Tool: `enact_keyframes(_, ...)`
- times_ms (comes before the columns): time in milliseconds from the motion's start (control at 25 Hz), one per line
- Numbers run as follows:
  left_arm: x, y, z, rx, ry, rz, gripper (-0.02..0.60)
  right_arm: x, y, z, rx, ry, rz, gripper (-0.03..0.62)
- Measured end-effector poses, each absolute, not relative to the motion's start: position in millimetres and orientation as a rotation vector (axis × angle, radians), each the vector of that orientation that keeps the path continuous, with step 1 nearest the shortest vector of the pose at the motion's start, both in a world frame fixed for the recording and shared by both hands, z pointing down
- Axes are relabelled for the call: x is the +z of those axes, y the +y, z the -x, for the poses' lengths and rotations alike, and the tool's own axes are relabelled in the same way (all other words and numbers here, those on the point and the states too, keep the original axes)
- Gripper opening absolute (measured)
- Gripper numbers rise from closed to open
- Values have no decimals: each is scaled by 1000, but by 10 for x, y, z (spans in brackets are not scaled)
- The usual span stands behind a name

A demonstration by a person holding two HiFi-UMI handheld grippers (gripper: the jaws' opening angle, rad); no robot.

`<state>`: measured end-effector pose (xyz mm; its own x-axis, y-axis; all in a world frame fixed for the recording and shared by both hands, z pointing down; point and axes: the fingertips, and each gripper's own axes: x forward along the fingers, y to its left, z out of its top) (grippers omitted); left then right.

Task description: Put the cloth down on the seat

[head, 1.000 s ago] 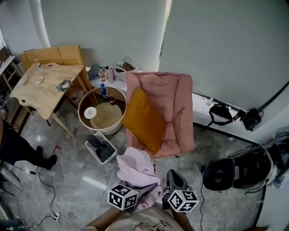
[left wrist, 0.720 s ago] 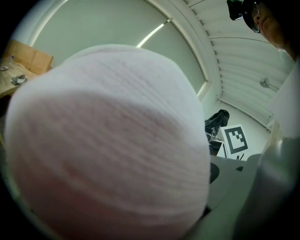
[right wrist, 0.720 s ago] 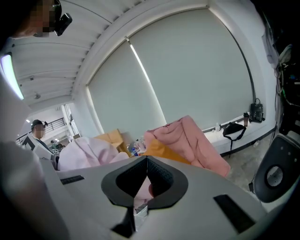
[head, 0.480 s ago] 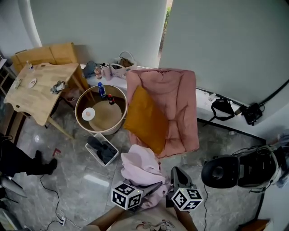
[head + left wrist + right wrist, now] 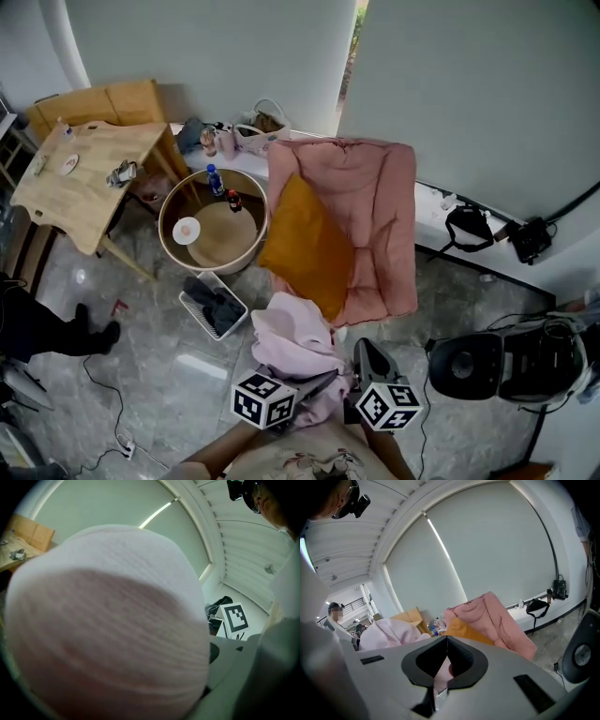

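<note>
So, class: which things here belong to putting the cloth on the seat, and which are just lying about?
Belongs to the job: pink cloth, pink seat.
Just lying about: orange cushion, wooden table, round tub, floor basket, black bag.

Looks down on a grey marbled floor (image 5: 141, 366), glossy in patches. Shows pale grey-green blinds (image 5: 206, 47) across the back from 10 to 2 o'clock, split near 12 by a narrow bright slit of daylight (image 5: 354, 37). Has a light wooden table (image 5: 89, 183) at 10 o'clock, with a round low table (image 5: 214, 234) just beside it toward the centre. Finds a pink padded chair (image 5: 375, 216) at the centre, in front of a low white ledge (image 5: 436, 211) running along the foot of the blinds toward 3 o'clock. Keeps a small white crate (image 5: 212, 305) on the floor at 8 o'clock.
</note>
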<state>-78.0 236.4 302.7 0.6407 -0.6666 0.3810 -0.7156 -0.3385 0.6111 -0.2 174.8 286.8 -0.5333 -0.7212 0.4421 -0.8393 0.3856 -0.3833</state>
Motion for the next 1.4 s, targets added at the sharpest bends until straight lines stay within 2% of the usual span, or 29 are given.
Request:
enact_keyframes(400,3091,1605,571,98,-1098,-2072,393,2937,962,-174,869,-2469,-1349,18)
enact_keyframes(800,2796,525,343,101,-1183,-2032,394,2712,-166,-368,902,-2512,-1258,18)
enact_keyframes(1400,2961,-517,-71,104,-1299,-1947,393,3023,-1219,-720,985,-2533,-1082,18)
